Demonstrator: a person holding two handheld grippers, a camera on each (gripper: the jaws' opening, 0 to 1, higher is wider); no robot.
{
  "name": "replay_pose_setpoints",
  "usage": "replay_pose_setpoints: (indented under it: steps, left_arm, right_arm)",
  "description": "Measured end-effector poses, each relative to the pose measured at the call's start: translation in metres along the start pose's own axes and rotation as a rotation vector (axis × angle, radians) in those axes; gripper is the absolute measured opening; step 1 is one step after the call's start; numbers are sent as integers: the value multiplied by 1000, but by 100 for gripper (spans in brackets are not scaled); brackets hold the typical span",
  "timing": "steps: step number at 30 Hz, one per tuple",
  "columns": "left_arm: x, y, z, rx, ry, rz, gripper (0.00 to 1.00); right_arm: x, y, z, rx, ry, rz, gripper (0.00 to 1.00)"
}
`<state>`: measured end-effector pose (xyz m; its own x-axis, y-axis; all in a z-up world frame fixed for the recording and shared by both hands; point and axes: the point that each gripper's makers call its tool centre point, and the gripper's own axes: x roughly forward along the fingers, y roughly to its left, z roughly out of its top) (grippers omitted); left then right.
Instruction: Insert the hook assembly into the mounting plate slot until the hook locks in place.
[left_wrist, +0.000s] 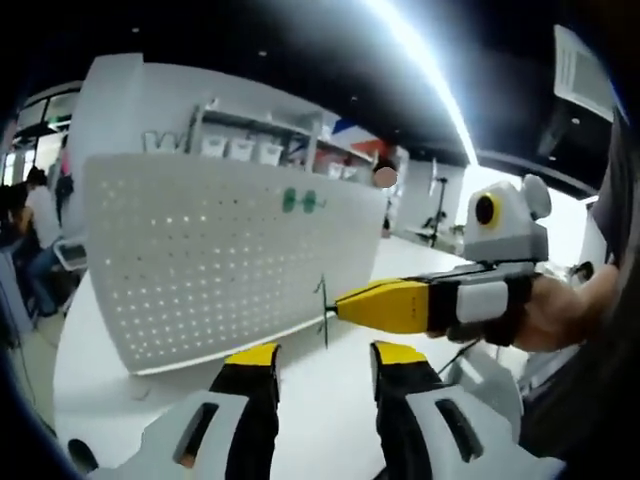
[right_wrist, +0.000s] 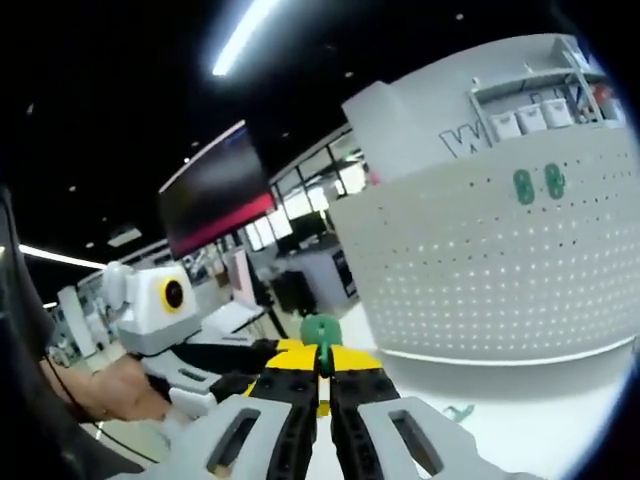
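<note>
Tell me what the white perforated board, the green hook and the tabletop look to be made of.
White perforated board: probably painted sheet metal or rigid plastic, matte, thin, with regular holes that light passes through.
Small green hook, pinched in the right tool: looks like moulded plastic, slightly glossy, evenly coloured; coated metal is possible.
White tabletop: smooth laminate or painted surface with a soft sheen.

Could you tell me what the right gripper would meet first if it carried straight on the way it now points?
Probably the white pegboard. In the left gripper view the right gripper, shut on a green hook, points at the board's lower right part, with a little gap left. Depth is hard to judge.
</note>
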<state>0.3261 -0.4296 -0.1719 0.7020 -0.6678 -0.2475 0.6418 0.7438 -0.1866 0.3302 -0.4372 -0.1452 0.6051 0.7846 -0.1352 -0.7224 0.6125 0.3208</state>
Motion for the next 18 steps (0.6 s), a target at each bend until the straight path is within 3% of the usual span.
replay_pose_setpoints:
  steps: [4, 10, 15, 18]
  left_arm:
    - [2, -8, 2, -8, -21, -16, 45]
    - [7, -15, -4, -6, -2, -27, 72]
    - [9, -18, -10, 28, 25, -42, 76]
    - [10, -18, -10, 22, 28, -46, 86]
  right_arm:
    - [-2, -2, -3, -28, 7, -3, 0]
    - [-3, -3, -7, -43, 20, 3, 0]
    - [-5, -12, -15, -64, 54, -19, 0]
    - [-6, -17, -16, -59, 58, -27, 0]
